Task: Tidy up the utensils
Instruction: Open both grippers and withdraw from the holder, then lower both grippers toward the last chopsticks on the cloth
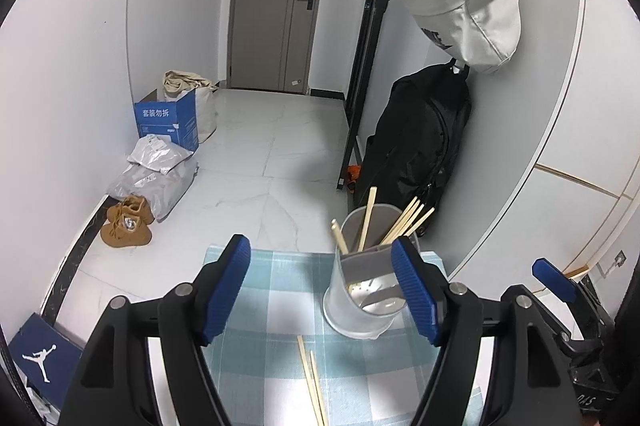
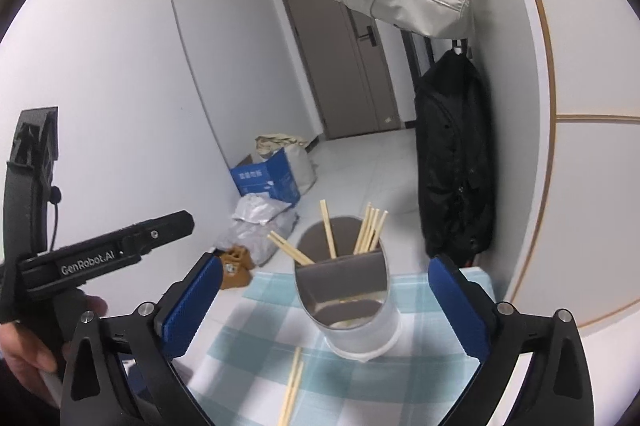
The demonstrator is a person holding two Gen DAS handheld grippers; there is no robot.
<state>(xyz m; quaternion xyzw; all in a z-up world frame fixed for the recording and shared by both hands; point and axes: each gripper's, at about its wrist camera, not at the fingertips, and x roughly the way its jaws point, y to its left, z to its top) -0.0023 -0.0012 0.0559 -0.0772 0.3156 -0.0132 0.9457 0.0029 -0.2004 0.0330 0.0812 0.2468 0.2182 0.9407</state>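
On the counter's checked cloth [image 1: 280, 310], two loose chopsticks [image 1: 312, 382] lie at six o'clock of the holder [image 1: 360, 306]. Both claws, left [image 1: 320, 290] and right [image 2: 324, 306], stand spread and empty. Risk: the left claw's right pad sits close beside the holder; a careless sweep could topple it.

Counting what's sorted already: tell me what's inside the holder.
The holder has a divider; its far compartment holds about seven wooden chopsticks leaning against the rim. The near compartment looks empty. The chopsticks' lower ends are hidden behind the divider.
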